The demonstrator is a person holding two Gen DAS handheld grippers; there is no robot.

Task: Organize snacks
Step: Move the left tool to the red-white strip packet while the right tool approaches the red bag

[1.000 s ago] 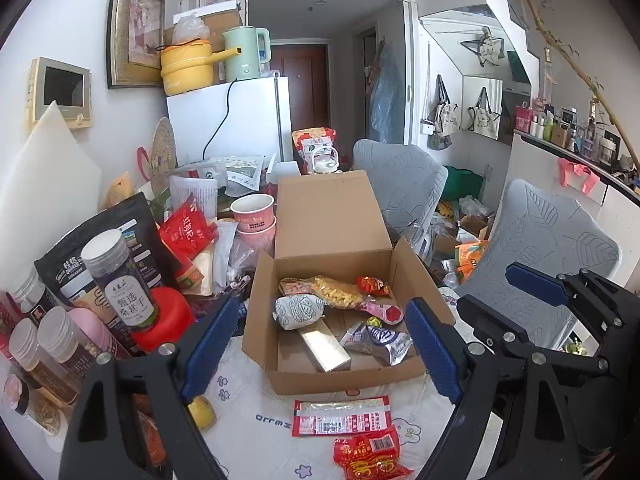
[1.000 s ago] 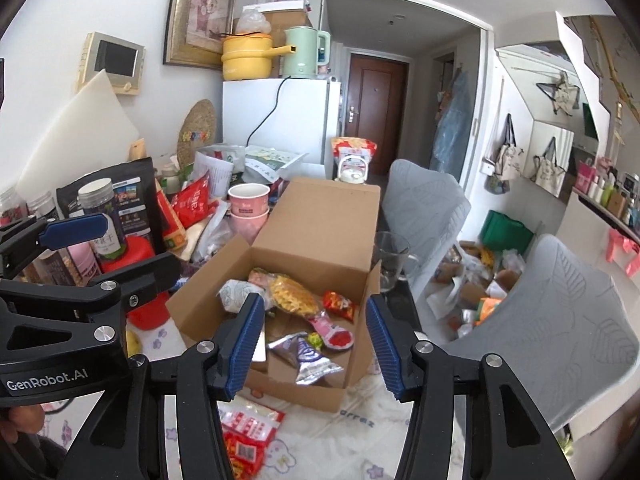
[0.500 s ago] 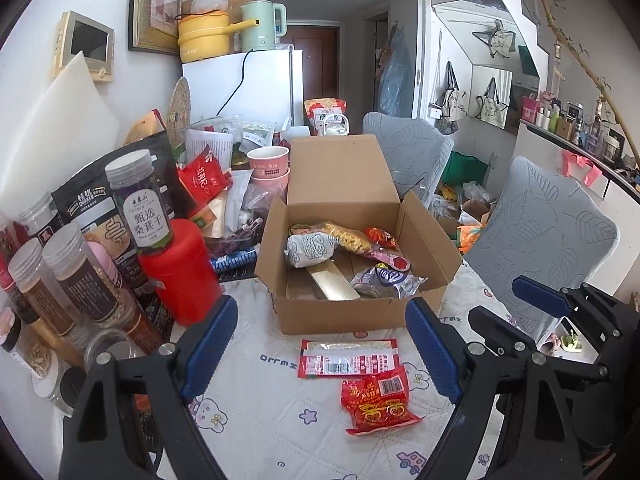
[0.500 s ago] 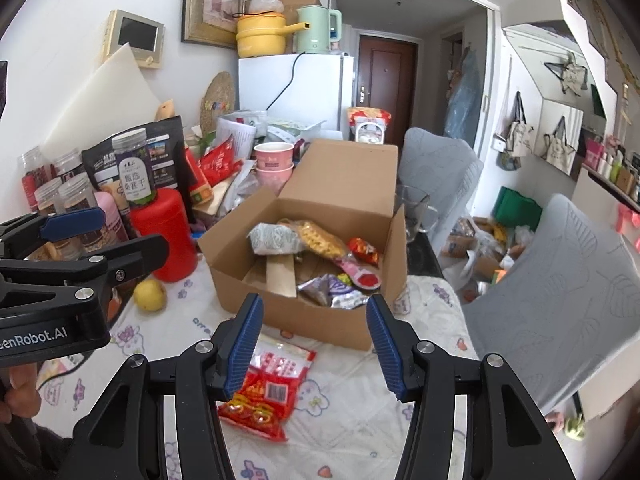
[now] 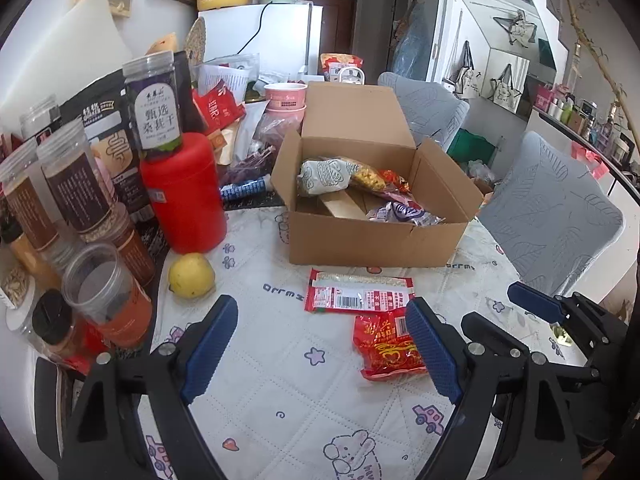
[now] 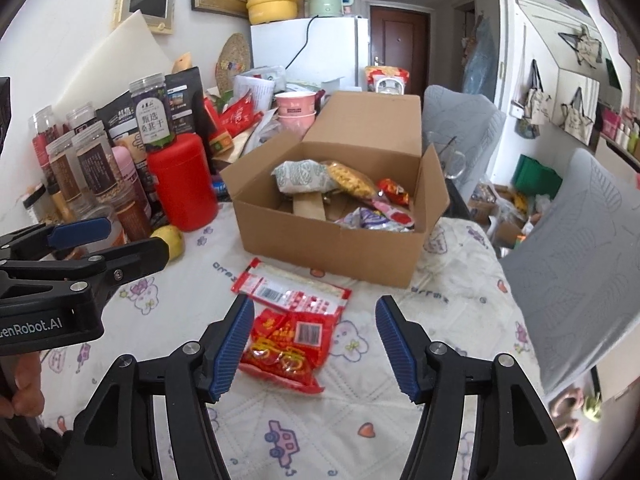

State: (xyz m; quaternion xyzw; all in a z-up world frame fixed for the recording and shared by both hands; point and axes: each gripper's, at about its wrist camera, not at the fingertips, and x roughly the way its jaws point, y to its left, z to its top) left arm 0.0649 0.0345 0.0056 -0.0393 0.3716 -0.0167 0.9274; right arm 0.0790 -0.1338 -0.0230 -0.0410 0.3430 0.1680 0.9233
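An open cardboard box [image 5: 372, 236] [image 6: 332, 248] holding several snack packets stands on the patterned tablecloth. In front of it lie a flat red-and-white packet [image 5: 356, 294] [image 6: 292, 292] and, nearer, a red snack packet [image 5: 386, 346] [image 6: 288, 344]. My left gripper [image 5: 319, 304] hangs open above the cloth with nothing between its fingers; the red packet lies by its right finger. My right gripper [image 6: 315, 300] is over the red packet. Its jaws are opening, and the packet lies on the table below them, untouched by the pads.
Several jars, a red canister [image 5: 182, 192] and a yellow lemon [image 5: 191, 276] crowd the left side. Pink cups [image 6: 296, 110] and bags are piled behind the box. A grey chair [image 5: 552, 216] stands at the table's right edge.
Both grippers have sunk toward the table, so the two loose packets now lie just ahead of the fingers. The right jaws have widened. The box and packets have not moved.
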